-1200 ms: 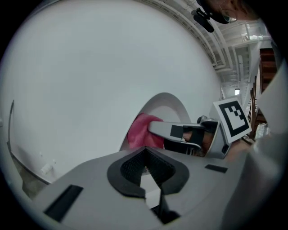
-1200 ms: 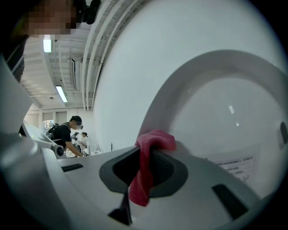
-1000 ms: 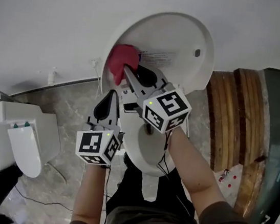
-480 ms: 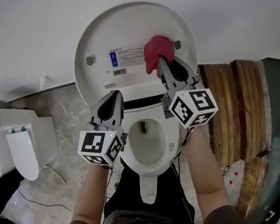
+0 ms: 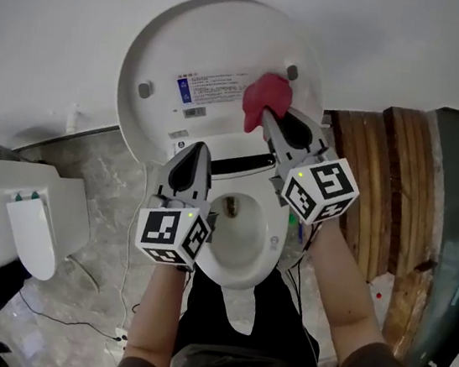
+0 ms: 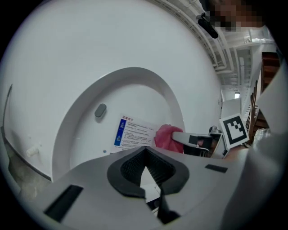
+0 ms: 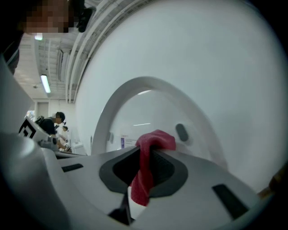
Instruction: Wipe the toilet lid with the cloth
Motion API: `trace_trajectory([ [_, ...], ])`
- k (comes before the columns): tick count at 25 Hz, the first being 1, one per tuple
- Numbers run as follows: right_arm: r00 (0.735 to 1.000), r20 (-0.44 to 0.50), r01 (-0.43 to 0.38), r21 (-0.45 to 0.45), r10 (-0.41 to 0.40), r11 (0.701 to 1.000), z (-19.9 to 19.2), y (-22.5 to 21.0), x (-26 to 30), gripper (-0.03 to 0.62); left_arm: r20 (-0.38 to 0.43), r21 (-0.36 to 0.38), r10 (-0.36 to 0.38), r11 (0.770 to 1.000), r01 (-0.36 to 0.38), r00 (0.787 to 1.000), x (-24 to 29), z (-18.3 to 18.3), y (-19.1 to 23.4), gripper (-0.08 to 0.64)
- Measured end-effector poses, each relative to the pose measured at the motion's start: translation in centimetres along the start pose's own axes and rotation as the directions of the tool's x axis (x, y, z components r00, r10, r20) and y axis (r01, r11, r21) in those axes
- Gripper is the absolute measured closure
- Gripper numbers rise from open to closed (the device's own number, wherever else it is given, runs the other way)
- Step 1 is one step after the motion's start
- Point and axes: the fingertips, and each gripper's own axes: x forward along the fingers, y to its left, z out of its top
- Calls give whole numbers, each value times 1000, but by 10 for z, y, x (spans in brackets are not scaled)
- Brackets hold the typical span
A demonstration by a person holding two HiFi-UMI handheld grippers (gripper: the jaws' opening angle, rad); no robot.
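**Q:** What lies at the far left of the head view?
**A:** A second white toilet (image 5: 33, 223), standing on the marbled floor (image 5: 83, 319). It is well apart from the toilet being worked on.

**Q:** Next, the left gripper?
**A:** The left gripper (image 5: 196, 152) hangs over the left rim of the toilet bowl (image 5: 262, 264), near the lower edge of the raised toilet lid (image 5: 160, 41). It points at the lid. In the left gripper view its fingers (image 6: 130, 168) are pressed together with nothing between them.

**Q:** What marks the lid's inner face?
**A:** A printed label (image 5: 210, 89) sits near the middle. One grey bumper (image 5: 144, 89) sits toward the left edge and another (image 5: 292, 73) toward the right edge.

**Q:** Where is the cloth?
**A:** The red cloth (image 5: 266, 100) lies against the lid's inner face, just right of the label and just below the right-hand bumper.

**Q:** And the right gripper?
**A:** The right gripper (image 5: 269, 120) reaches up from over the bowl's right rim. In the right gripper view its fingers (image 7: 168, 173) pinch the cloth (image 7: 153, 141). One bunched end stands above them toward the lid (image 7: 148, 103), and a tail hangs down between them.

**Q:** Farthest right?
**A:** Curved wooden panels (image 5: 380, 200), beside the person's right forearm (image 5: 341, 296).
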Motion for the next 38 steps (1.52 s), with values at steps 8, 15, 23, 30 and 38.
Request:
trace_trajectory([
  [8, 970, -38, -244, -132, 241, 961, -17, 132, 65, 549, 3, 6, 92, 996, -92, 996, -35, 3, 68, 554],
  [15, 943, -131, -325, -149, 307, 934, -52, 192, 110, 549, -48, 2, 108, 994, -108, 993, -62, -11, 110, 554],
  [23, 988, -120, -106, -74, 96, 992, -67, 123, 100, 549, -74, 19, 72, 997, -70, 995, -53, -19, 102, 554],
  [30, 992, -117, 37, -22, -40, 999, -70, 30, 50, 549, -95, 21, 21, 1000, -19, 995, -17, -33, 51, 554],
  [38, 977, -116, 184, 18, -180, 983, -76, -55, 0, 549, -126, 56, -26, 998, 34, 992, 26, -51, -4, 554],
])
